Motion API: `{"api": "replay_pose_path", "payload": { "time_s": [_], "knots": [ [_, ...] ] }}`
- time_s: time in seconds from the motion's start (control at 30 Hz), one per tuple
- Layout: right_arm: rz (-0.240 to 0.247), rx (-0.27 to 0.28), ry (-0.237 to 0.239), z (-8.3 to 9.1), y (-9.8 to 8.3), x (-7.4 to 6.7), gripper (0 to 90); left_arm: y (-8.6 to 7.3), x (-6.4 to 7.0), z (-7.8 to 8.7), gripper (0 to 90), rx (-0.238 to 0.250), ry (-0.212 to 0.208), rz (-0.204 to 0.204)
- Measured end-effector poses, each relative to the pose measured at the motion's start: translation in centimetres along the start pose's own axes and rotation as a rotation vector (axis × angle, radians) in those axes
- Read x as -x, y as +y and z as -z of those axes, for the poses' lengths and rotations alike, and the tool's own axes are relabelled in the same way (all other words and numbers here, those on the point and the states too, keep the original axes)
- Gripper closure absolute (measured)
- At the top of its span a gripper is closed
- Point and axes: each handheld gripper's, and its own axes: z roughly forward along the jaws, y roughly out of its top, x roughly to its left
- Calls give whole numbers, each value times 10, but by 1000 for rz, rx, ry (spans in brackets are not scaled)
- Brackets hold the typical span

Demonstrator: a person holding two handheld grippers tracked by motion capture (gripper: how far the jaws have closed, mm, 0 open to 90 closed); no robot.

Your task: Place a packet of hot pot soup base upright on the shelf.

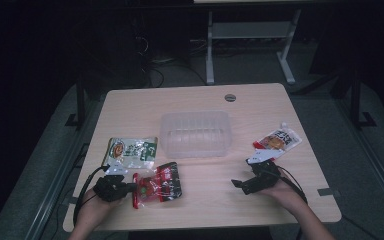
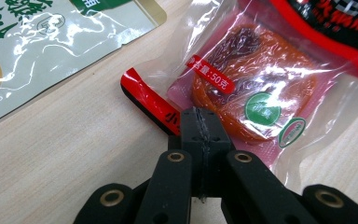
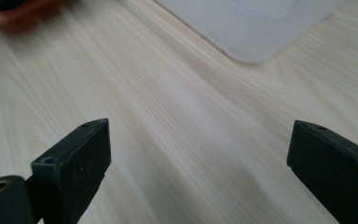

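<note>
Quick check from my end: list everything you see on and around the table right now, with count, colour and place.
Clear plastic rectangular tub: 1, see-through, middle of the table, nothing visible inside.
Red-and-black clear-window snack pouch: 1, red, black and clear with orange-brown food inside, front left; its edge is pinched in the left gripper.
Green-and-white foil pouch: 1, left of the tub, lying flat.
White-and-orange small sachet: 1, right of the tub, lying flat.
Light wooden table: 1, pale wood.
Grey round cable grommet: 1, far edge of the tabletop.
White desk frame: 1, on the floor behind.
Left gripper: 1, black, shut on the pouch edge.
Right gripper: 1, black, jaws wide open over bare wood.
</note>
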Motion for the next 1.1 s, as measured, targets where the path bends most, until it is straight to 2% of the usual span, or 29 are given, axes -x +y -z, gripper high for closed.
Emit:
{"api": "replay_pose_path", "payload": {
  "time_s": [0.07, 0.17, 0.23, 0.27, 0.4, 0.43, 0.57, 0.97, 1.1],
  "knots": [
    [2, 10, 8, 0, 1, -1, 57, 0, 0, 0, 897, -5, -2, -4],
    [-3, 20, 58, -4, 9, -10, 57, -1, -1, -1, 897, -19, 2, -9],
    [0, 23, 67, -6, 11, -12, 57, -2, -2, -2, 897, -20, 3, -9],
    [-13, 30, 101, -9, 17, -16, 60, -2, -2, -1, 897, -16, -2, -5],
    [-27, 54, 152, -12, 27, -23, 61, -3, -3, -2, 897, -14, -4, -2],
    [-27, 54, 152, -12, 27, -23, 61, -3, -3, -2, 897, -14, -4, -2],
    [-4, 55, 203, -21, 41, -33, 65, -3, -2, -2, 897, -12, -3, 4],
    [49, 39, 261, -48, 69, -55, 70, -3, -3, -1, 897, -13, -7, 5],
    [47, 39, 290, -56, 75, -61, 83, -3, -4, -1, 897, -8, -9, 6]
  ]
}}
